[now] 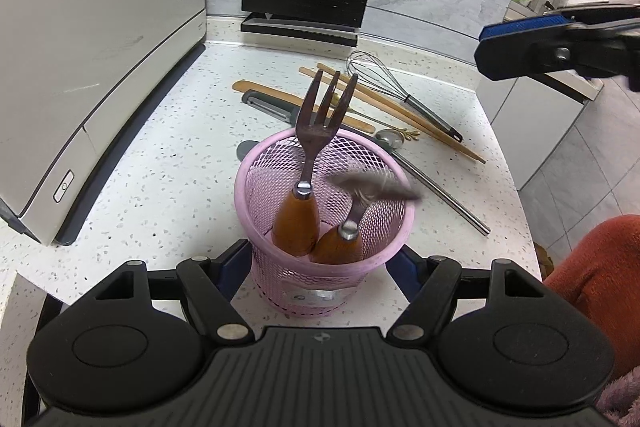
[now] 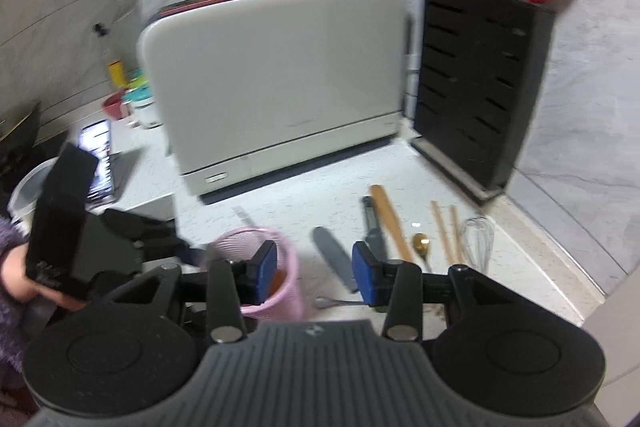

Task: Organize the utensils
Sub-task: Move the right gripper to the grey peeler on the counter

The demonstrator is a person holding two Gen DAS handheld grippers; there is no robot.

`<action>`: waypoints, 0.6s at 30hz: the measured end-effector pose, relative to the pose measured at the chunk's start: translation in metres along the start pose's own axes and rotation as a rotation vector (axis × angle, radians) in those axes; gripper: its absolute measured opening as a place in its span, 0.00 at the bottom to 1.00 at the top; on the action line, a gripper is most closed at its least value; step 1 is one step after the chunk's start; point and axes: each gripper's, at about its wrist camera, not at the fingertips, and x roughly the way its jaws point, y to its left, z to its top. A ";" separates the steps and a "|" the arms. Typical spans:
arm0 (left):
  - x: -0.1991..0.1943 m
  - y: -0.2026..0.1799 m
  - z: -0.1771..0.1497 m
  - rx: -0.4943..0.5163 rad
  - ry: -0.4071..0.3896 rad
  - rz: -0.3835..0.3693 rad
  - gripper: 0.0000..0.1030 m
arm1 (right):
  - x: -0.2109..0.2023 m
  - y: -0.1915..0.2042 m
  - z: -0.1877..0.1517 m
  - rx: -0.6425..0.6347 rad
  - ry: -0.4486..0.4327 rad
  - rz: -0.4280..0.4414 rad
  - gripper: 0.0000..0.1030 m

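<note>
We have the left gripper (image 1: 320, 267) clamped on the pink mesh holder (image 1: 280, 183), which stands near the counter's (image 1: 160, 167) front edge. In it: a wooden-handled fork (image 1: 316, 131) upright and a second wooden-handled utensil (image 1: 352, 223), its head blurred. Right gripper (image 2: 314, 277) is parted and holds nothing. Whisk (image 1: 384, 83), chopsticks (image 1: 400, 107) and peeler (image 1: 272, 105) lie behind the holder. No legible writing anywhere.

One pink basket (image 1: 324, 211), two wooden-handled utensils (image 1: 298, 223), one whisk (image 1: 384, 83).
</note>
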 end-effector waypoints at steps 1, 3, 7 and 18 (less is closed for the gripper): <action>0.000 0.001 0.000 -0.003 0.000 0.002 0.82 | 0.004 -0.004 0.001 0.014 0.018 -0.018 0.40; 0.000 0.001 0.000 -0.005 0.000 0.001 0.82 | 0.018 -0.014 -0.002 0.041 0.079 -0.054 0.39; 0.000 0.002 0.000 -0.008 -0.003 0.008 0.82 | 0.050 -0.030 -0.012 0.059 0.191 -0.088 0.30; 0.000 0.009 0.000 -0.022 -0.017 0.010 0.81 | 0.111 -0.041 -0.005 0.004 0.281 -0.078 0.27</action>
